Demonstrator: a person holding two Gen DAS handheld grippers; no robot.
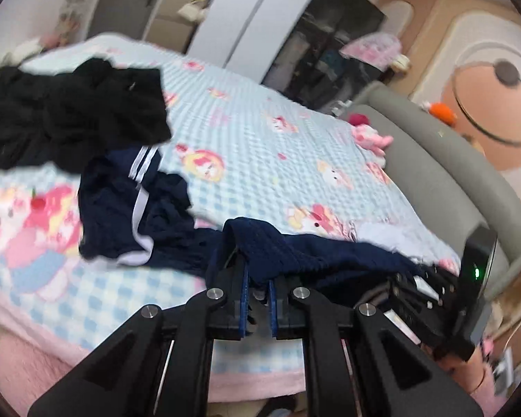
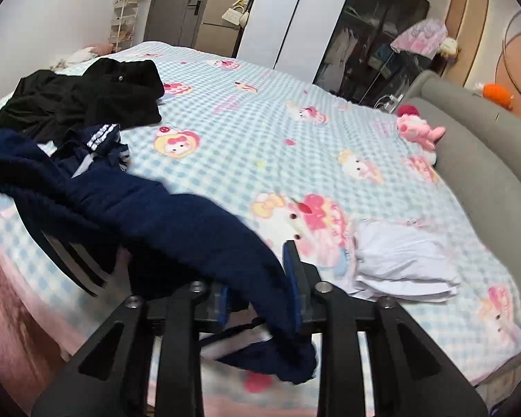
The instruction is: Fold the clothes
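A navy garment with white stripes (image 1: 128, 208) is stretched above the bed between both grippers. My left gripper (image 1: 258, 288) is shut on one edge of it, near the bed's front. My right gripper (image 2: 260, 299) is shut on the other edge; the navy cloth (image 2: 177, 222) drapes over its fingers and hangs below. The right gripper also shows in the left wrist view (image 1: 430, 292), to the right. The left gripper's arm shows under the cloth in the right wrist view (image 2: 73, 260).
A pile of black clothes (image 2: 87, 97) lies at the bed's far left. A folded white garment (image 2: 406, 260) lies at the near right. A pink plush toy (image 2: 416, 128) sits by the grey headboard (image 2: 486, 173). The checked cartoon bedsheet (image 2: 260, 132) covers the bed.
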